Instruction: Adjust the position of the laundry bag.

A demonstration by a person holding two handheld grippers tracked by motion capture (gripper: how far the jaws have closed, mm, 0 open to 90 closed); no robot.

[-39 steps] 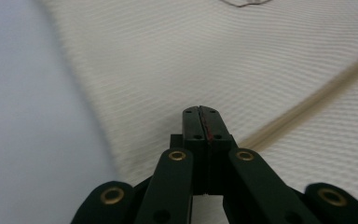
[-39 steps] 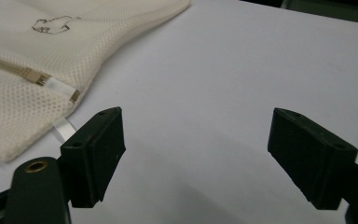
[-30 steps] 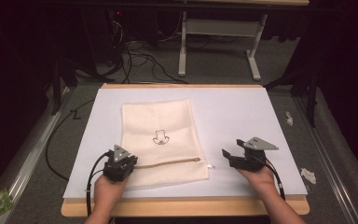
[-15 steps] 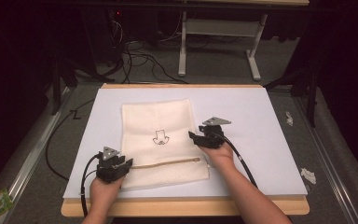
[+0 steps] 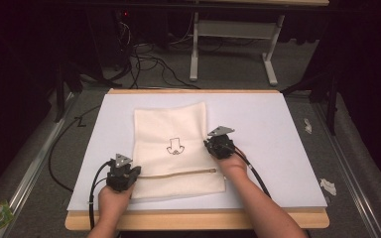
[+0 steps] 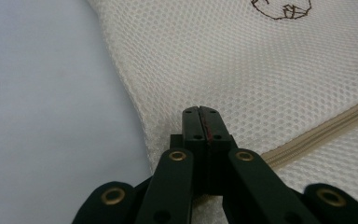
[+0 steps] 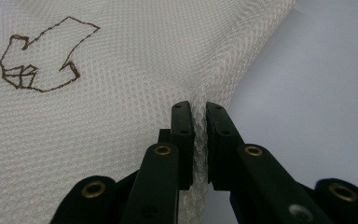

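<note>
Right tongs (image 7: 199, 140) now pinching mesh bag (image 7: 98, 140)

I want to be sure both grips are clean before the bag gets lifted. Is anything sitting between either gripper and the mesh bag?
Nothing visible does. The right gripper has a fold of the mesh bag pinched directly between its jaws at the bag's edge. The left gripper is shut at the bag's other edge, above the zipper, with only mesh around it.

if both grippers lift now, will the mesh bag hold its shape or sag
It would probably sag. The mesh bag lies flat and thin on the table, and its edge already bunches into a ridge between the right gripper jaws, so it looks floppy. The open netting suggests it is light. The left gripper seems shut at its edge near the zip, which may stiffen that strip slightly.
</note>
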